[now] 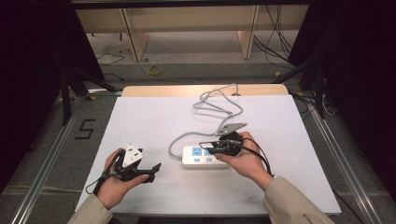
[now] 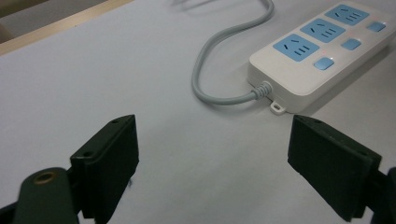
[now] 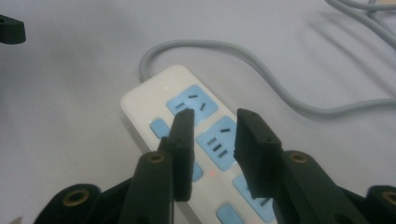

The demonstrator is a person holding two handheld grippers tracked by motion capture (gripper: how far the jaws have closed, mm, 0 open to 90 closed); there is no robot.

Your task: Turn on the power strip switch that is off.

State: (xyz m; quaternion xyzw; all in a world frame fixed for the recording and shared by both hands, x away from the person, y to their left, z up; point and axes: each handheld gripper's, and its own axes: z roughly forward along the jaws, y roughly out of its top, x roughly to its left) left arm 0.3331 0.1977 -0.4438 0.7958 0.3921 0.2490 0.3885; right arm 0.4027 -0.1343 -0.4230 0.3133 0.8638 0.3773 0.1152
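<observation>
Nearest the front edge of the white table surface (image 1: pixel 140 116), toward its left corner, the left gripper (image 1: pixel 150 171) rests in the person's left hand (image 1: pixel 114 184), jaws spread wide and holding nothing; the left gripper view shows bare surface between them. Just right of it, near the middle of the surface, lies the white power strip (image 1: pixel 198 156) with blue sockets. Directly above the strip's right part, the right gripper (image 1: pixel 205 148), held in the right hand (image 1: pixel 245 161), points left with its jaws parted only narrowly and nothing between them; whether they touch the strip cannot be told. Farther back, the grey cord (image 1: pixel 219 105) leaves the strip's left end, loops, and runs to the far edge of the surface.
</observation>
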